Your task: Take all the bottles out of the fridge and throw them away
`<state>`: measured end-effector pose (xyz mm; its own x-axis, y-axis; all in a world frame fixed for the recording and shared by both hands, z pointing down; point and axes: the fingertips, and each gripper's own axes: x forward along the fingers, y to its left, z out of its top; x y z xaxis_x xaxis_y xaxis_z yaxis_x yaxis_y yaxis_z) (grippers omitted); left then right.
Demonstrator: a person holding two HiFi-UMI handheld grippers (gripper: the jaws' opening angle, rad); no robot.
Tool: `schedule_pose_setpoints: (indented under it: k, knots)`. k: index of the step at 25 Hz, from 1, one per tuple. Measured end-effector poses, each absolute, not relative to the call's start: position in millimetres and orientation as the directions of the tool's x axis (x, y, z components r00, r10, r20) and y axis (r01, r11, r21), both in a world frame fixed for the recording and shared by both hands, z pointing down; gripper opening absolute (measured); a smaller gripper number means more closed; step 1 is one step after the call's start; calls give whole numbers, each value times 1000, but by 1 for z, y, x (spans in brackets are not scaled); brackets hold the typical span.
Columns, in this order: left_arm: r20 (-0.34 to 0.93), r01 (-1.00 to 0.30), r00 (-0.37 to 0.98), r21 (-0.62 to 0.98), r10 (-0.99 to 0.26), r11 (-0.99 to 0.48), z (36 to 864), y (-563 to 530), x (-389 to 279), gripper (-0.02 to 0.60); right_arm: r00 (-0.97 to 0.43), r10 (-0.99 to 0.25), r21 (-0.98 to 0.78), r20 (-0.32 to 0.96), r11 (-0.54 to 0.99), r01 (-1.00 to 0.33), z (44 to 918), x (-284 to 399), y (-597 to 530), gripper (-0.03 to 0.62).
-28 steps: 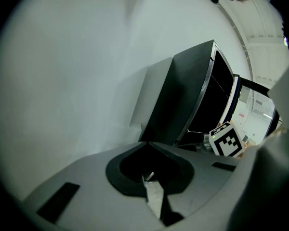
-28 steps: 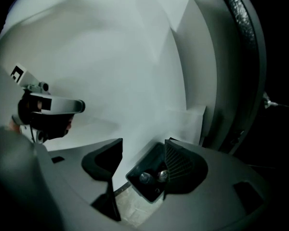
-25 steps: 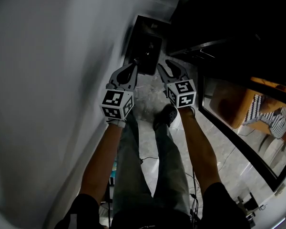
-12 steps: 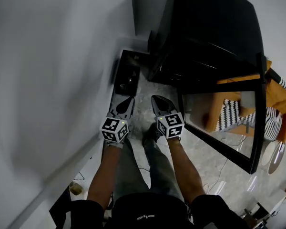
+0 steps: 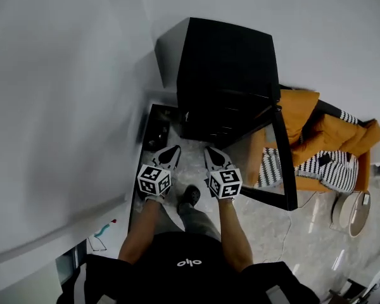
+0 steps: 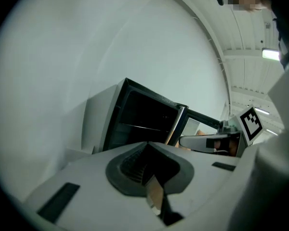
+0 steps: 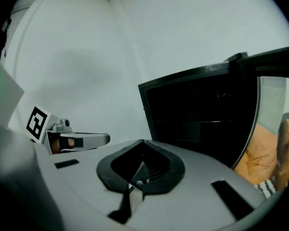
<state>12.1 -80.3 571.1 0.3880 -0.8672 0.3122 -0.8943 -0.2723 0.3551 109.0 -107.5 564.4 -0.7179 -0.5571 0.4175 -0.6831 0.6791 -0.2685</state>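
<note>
Head view: left gripper [image 5: 172, 152], right gripper [image 5: 211, 152] both clenched, empty, facing open fridge [image 5: 225, 75]. Open jaws before reaching in; interior dark, bottles unseen.

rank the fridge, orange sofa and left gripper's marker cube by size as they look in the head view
1. fridge
2. orange sofa
3. left gripper's marker cube, which looks smallest even though it is nearest the camera

Left gripper [image 5: 173, 149] and right gripper [image 5: 210, 151] are held out side by side, pointing forward, each with fingers [image 5: 170, 156] closed together.
</note>
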Motion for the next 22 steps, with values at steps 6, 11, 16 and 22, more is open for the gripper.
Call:
schedule_pose_setpoints:
  k: [6,11,16,22]
  knots:
    - [295,-895,404,323,-866,-307,527,-73,37,5,-703,-603,-288,377,645,-708,528,146,-105,9]
    - [279,-901,402,292,-872,-322,497,-58,50,5,-707,-608,-295,361,645,-705,513,163,-93,9]
    - [266,-907,402,248,-876,-341,477,-44,50,6,-700,-634,-282,329,642,-713,494,174,-86,9]
    - [242,-918,383,208,-891,-338,452,-8,45,5,-712,-626,-249,319,669,-700,469,177,-57,9]
